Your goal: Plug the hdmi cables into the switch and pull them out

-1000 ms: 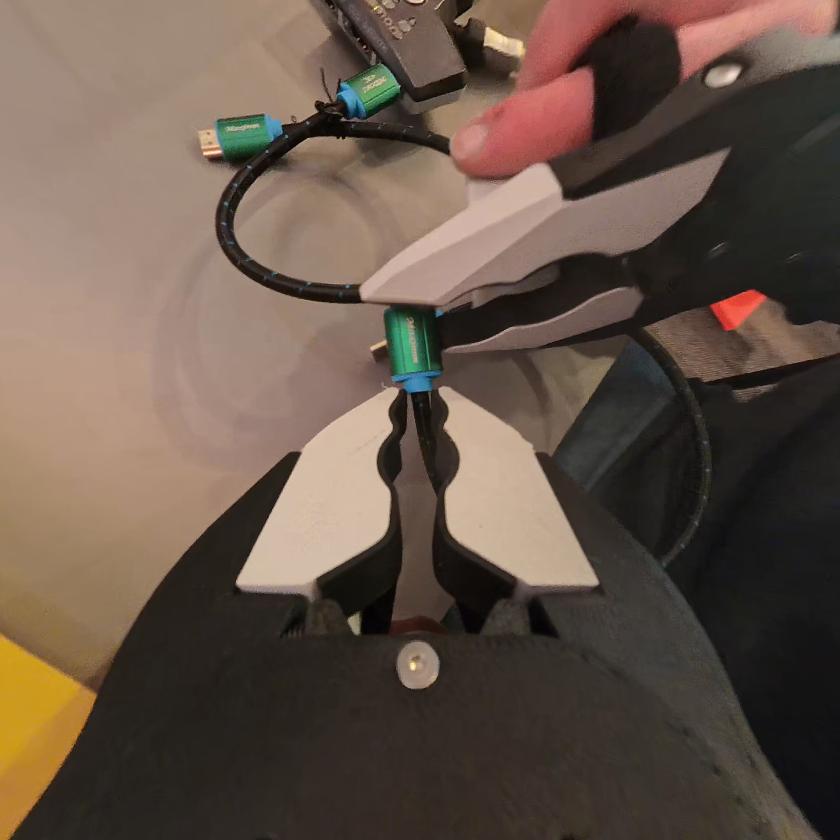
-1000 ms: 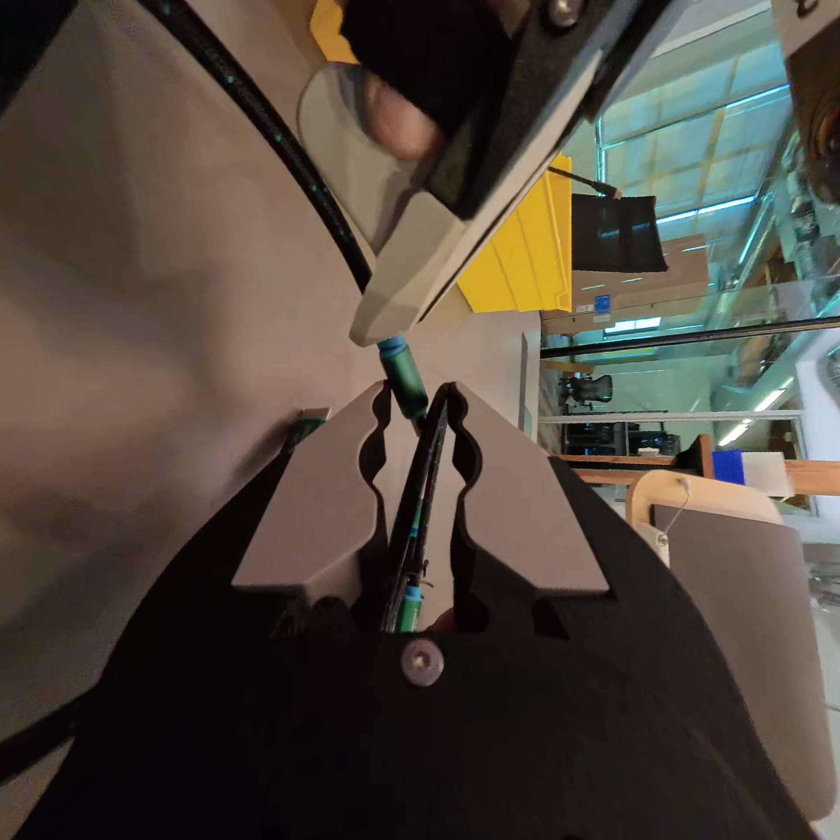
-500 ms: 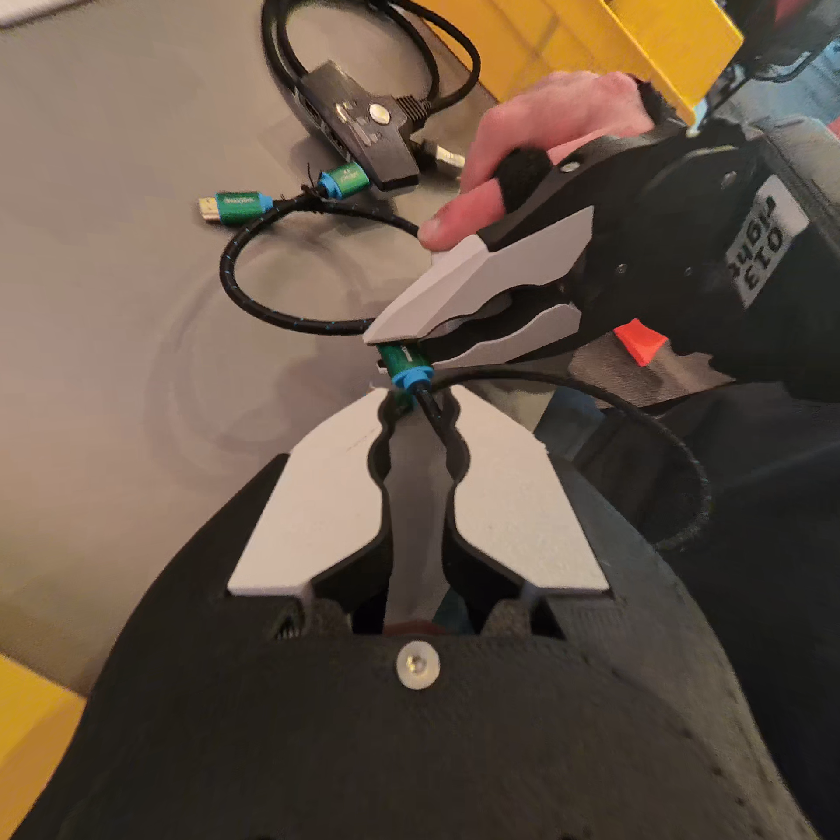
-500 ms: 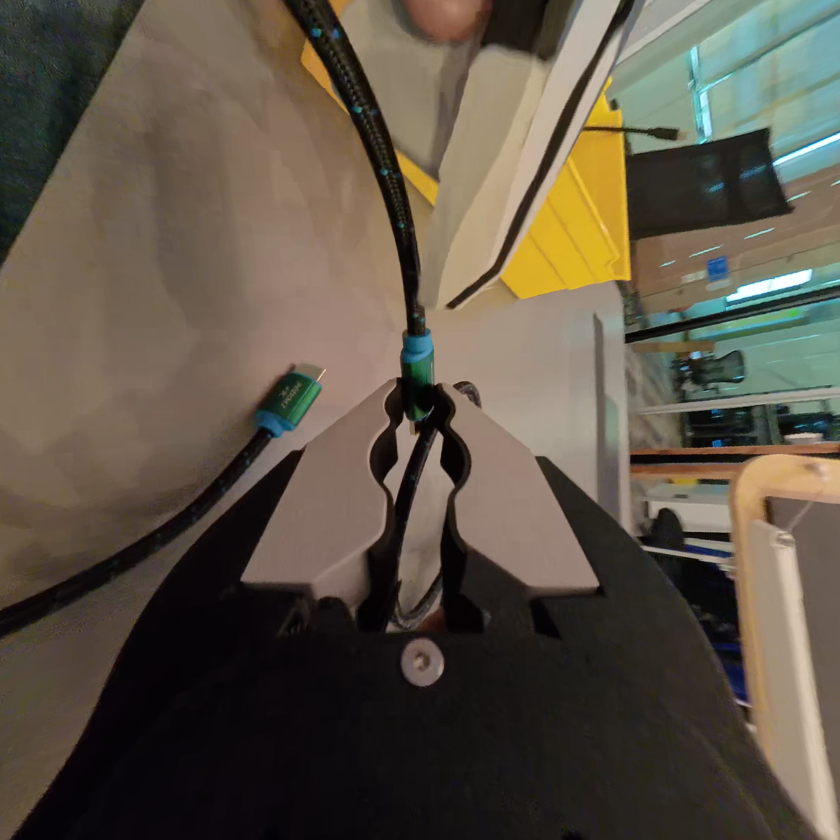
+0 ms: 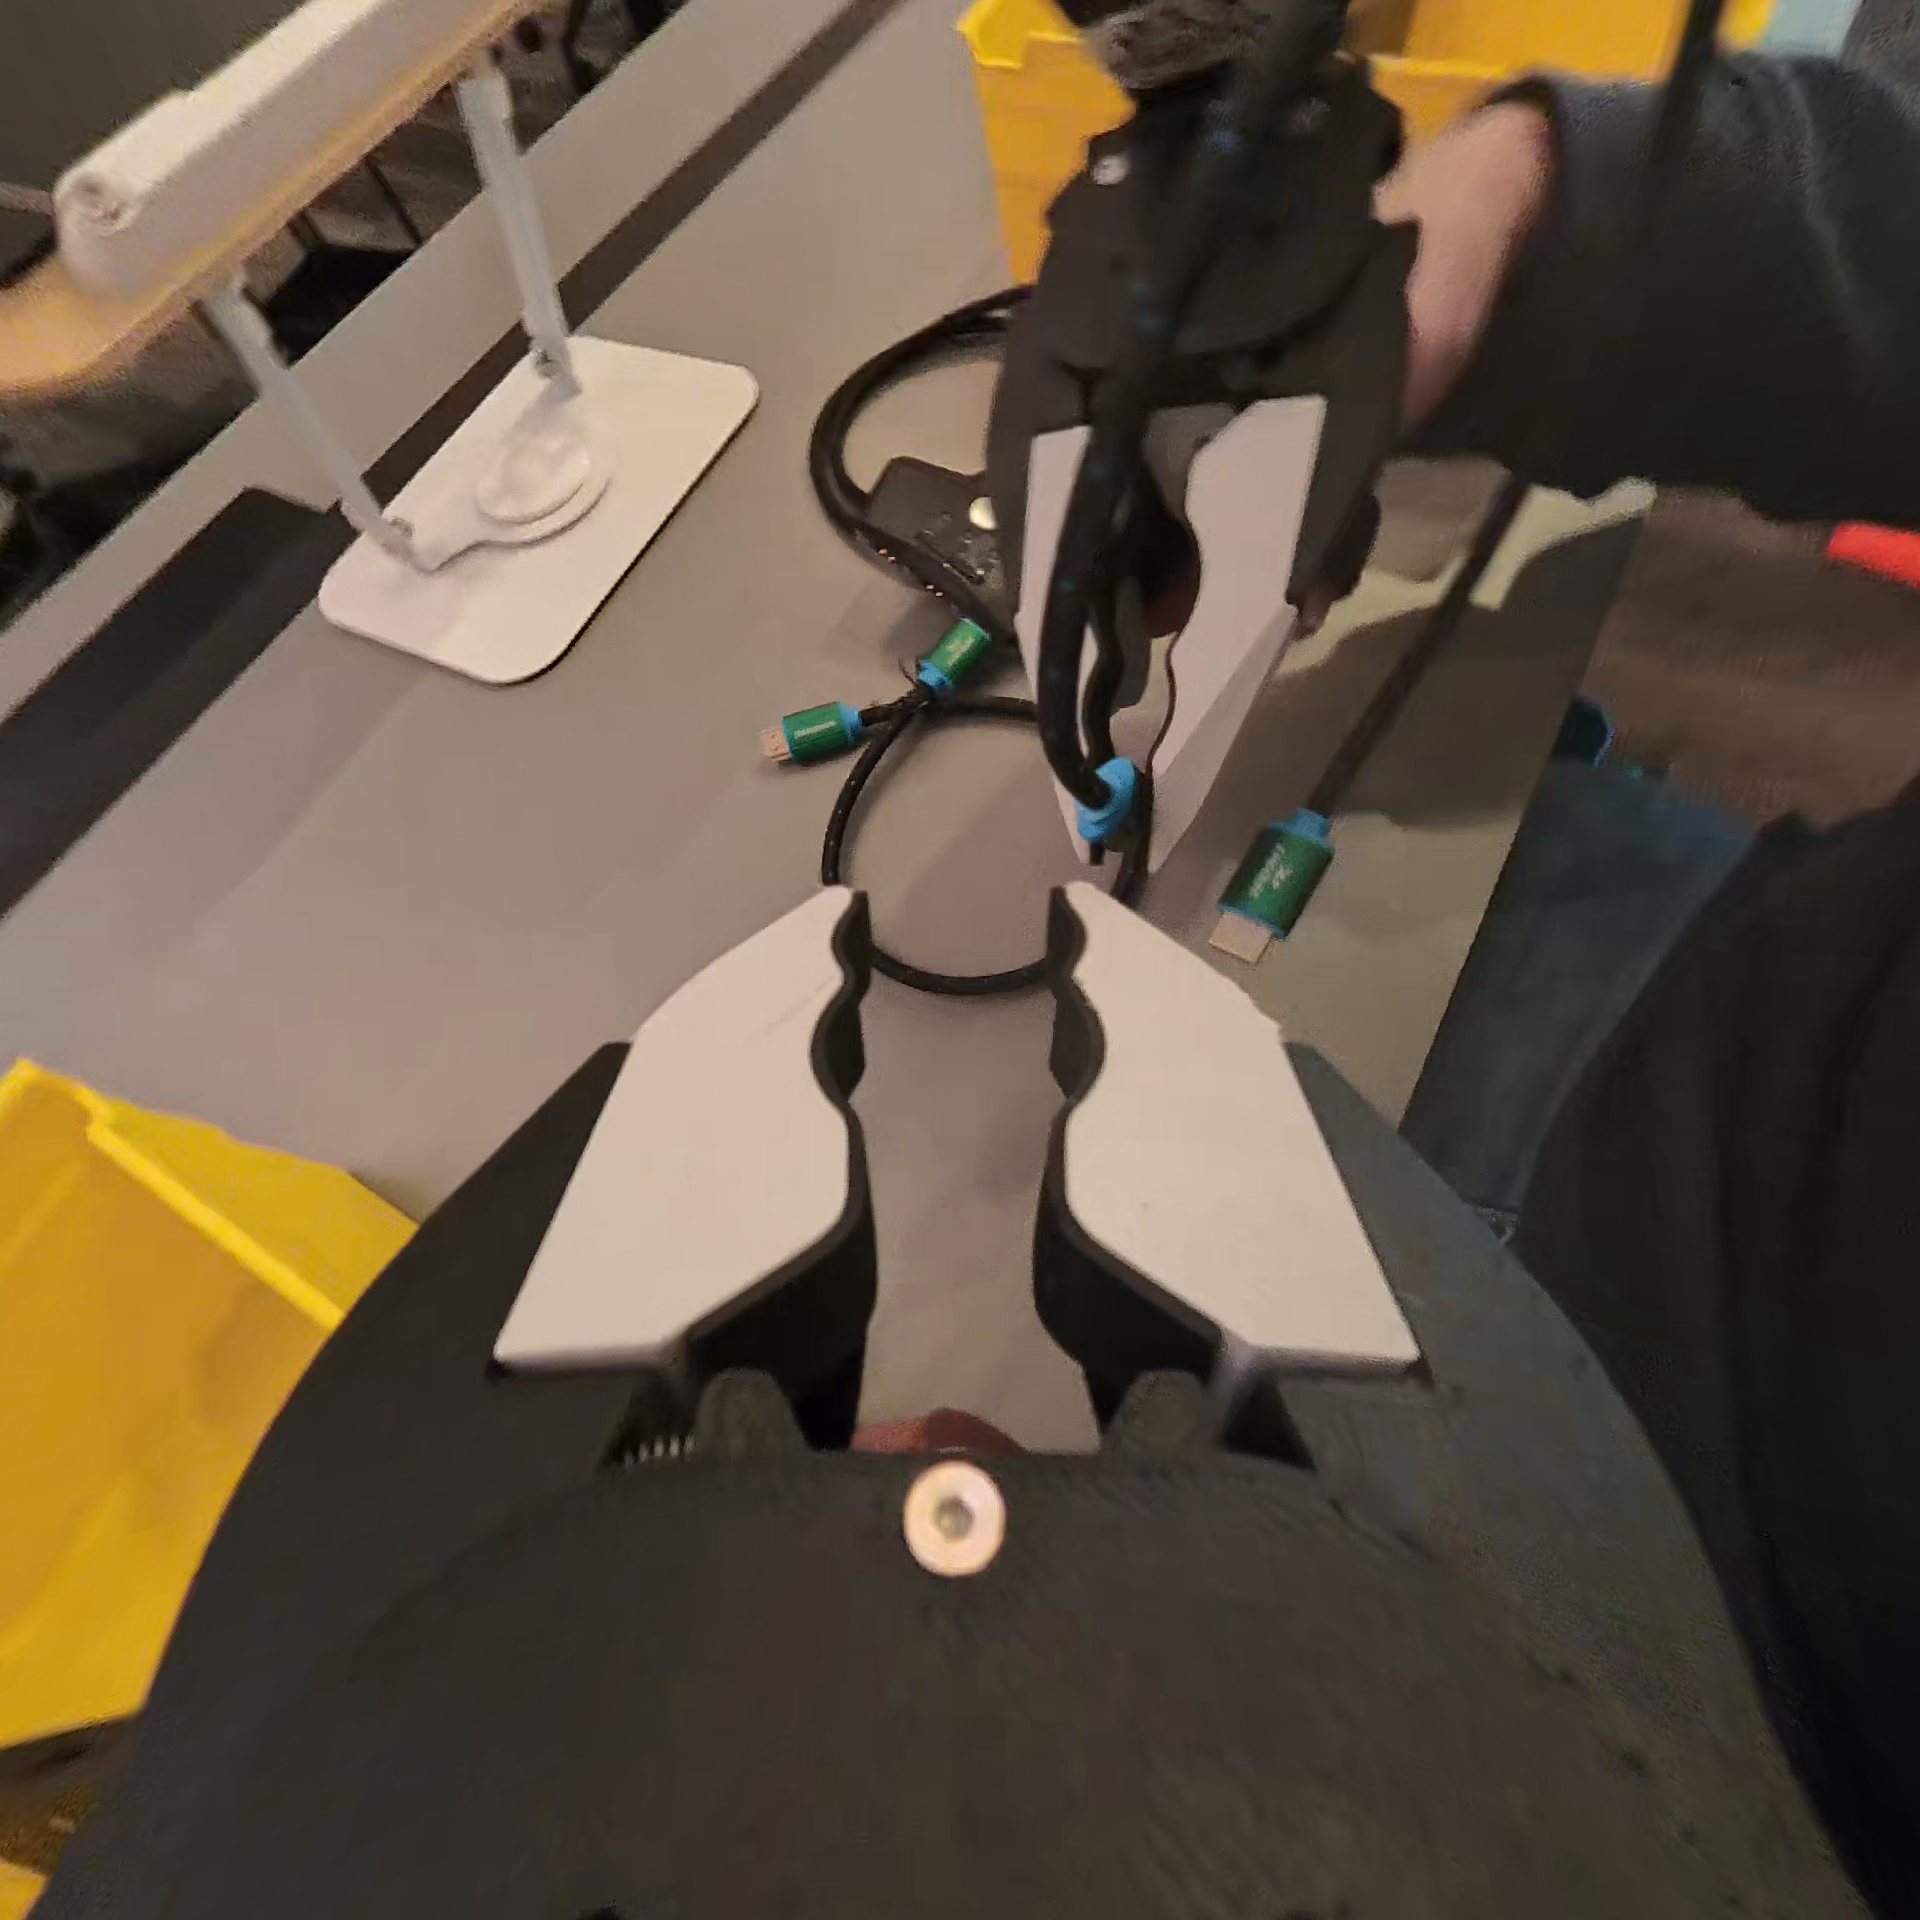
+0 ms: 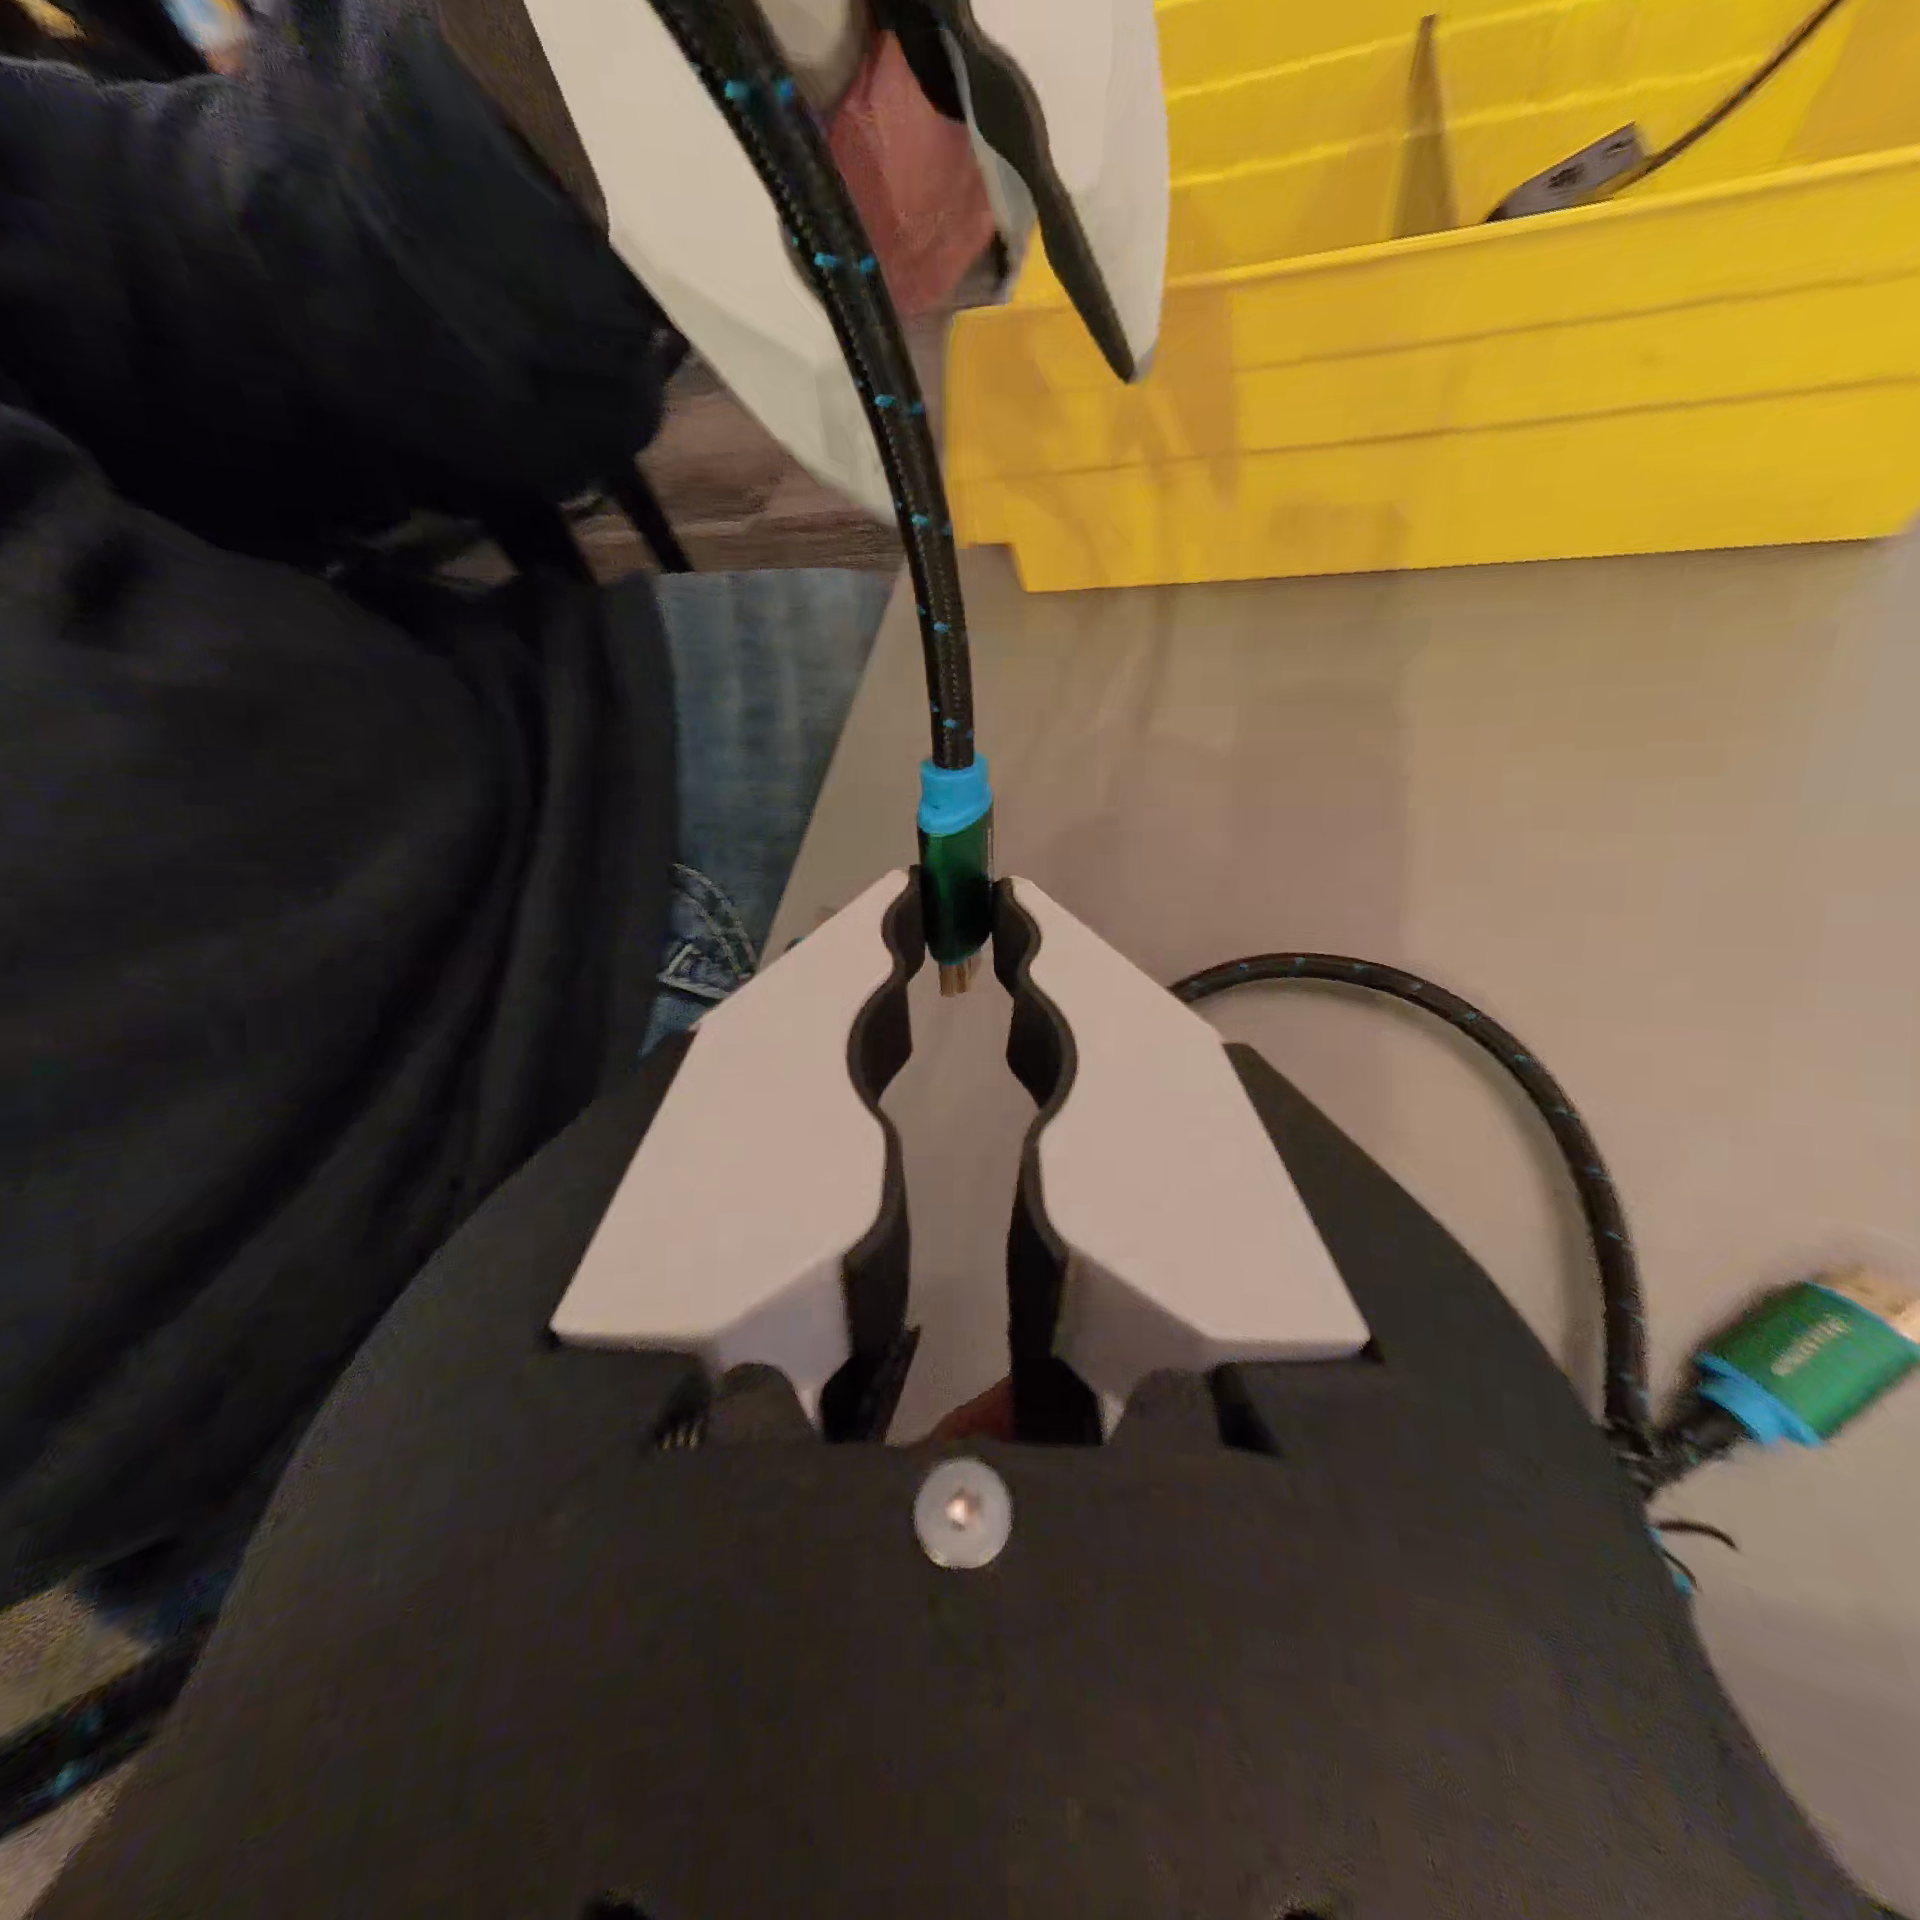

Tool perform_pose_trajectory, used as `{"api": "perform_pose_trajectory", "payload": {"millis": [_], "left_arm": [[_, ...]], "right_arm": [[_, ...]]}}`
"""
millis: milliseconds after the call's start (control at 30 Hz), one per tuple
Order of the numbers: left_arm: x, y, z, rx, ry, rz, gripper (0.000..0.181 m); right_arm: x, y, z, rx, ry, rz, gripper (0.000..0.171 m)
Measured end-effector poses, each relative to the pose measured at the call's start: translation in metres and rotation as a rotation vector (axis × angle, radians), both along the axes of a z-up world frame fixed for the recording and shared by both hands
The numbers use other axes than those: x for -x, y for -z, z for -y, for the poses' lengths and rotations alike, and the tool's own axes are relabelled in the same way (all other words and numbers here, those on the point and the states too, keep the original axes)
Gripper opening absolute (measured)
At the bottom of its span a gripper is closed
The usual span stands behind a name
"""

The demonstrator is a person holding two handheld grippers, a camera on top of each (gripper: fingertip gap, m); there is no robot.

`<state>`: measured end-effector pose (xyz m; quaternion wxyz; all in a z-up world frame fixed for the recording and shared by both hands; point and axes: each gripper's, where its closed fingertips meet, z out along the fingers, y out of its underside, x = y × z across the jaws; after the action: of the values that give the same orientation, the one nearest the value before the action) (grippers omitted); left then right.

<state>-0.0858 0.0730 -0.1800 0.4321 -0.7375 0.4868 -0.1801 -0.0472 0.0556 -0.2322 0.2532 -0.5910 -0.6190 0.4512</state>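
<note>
A: What does the HDMI plug (image 6: 956,873) look like?

B: Green metal shell, blue collar, gold tip, on a black braided cable (image 6: 914,447) flecked with blue. In the right wrist view it sits at centre frame, pinched between the tips of the right gripper (image 6: 958,914), collar away from the camera, gold tip toward it.

A: And the left gripper (image 5: 951,914)?

B: Its jaws stand apart with nothing between them, only the grey table (image 5: 468,883) showing through the gap. In the left wrist view the right gripper (image 5: 1117,831) hangs at upper centre, pointing down at the camera, and only the blue collar shows at its tips.

A: The switch (image 5: 935,520)?

B: Black box, upper centre, partly hidden behind the right gripper. 1 green plug (image 5: 951,657) lies at its near edge; whether it is seated I cannot tell. Another (image 5: 816,729) lies loose just below-left, a third (image 5: 1273,878) at centre right near the table edge.

A: What changed in 0.5 s?

B: Then the left gripper's tips were narrower, right at the cable below the collar. Now they have widened and backed away, and the right gripper has swung from sideways to facing the camera. A yellow bin (image 5: 135,1330) fills the lower left.
</note>
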Motion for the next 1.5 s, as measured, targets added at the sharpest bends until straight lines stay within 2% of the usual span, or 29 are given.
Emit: {"api": "perform_pose_trajectory", "payload": {"millis": [133,233,267,367,400,533,667,733,800,867,933,1067,1167,1233,1333,1500], "left_arm": [[-0.030,0.004,0.014,0.004,0.149,0.000,0.036],[-0.048,0.010,0.024,0.100,0.207,0.056,0.021],[-0.050,0.013,0.025,0.131,0.209,0.065,0.005],[-0.050,0.015,0.022,0.194,0.170,0.108,0.000],[-0.049,0.015,0.020,0.215,0.152,0.125,0.000],[-0.041,0.007,0.003,0.279,0.030,0.269,0.000],[-0.030,-0.005,-0.016,0.346,-0.086,0.451,0.000],[-0.026,-0.009,-0.023,0.373,-0.130,0.519,0.000],[-0.024,-0.008,-0.029,0.379,-0.176,0.537,0.000],[-0.025,-0.010,-0.033,0.383,-0.197,0.564,0.000],[-0.027,-0.013,-0.036,0.412,-0.211,0.613,0.000],[-0.034,-0.017,-0.039,0.447,-0.234,0.676,0.000],[-0.039,-0.025,-0.037,0.469,-0.231,0.736,0.000],[-0.040,-0.032,-0.035,0.497,-0.220,0.795,0.000],[-0.039,-0.033,-0.035,0.509,-0.229,0.822,0.000],[-0.038,-0.038,-0.034,0.524,-0.204,0.880,0.000]], "right_arm": [[-0.001,0.005,0.015,0.071,-0.109,0.036,0.010],[0.002,0.007,0.021,0.070,-0.142,0.064,0.010],[0.001,0.008,0.023,0.059,-0.158,0.074,0.010],[0.002,0.010,0.020,0.051,-0.129,0.076,0.013],[0.002,0.009,0.015,0.051,-0.105,0.067,0.020],[-0.008,-0.004,-0.017,0.021,0.060,0.009,0.038],[-0.046,-0.029,-0.088,-0.132,0.459,-0.015,0.028],[-0.078,-0.047,-0.116,-0.326,0.642,0.007,0.024],[-0.099,-0.078,-0.121,-0.517,0.730,-0.031,0.017],[-0.098,-0.108,-0.101,-0.642,0.694,-0.135,0.011],[-0.080,-0.117,-0.069,-0.678,0.570,-0.189,0.014],[-0.034,-0.086,-0.028,-0.745,0.378,-0.141,0.030],[-0.018,-0.050,-0.037,-0.865,0.374,-0.005,0.041],[-0.012,-0.040,-0.042,-0.908,0.386,0.000,0.031],[-0.008,-0.040,-0.043,-0.925,0.407,-0.058,0.018],[-0.007,-0.046,-0.034,-0.774,0.373,-0.160,0.017]]}}
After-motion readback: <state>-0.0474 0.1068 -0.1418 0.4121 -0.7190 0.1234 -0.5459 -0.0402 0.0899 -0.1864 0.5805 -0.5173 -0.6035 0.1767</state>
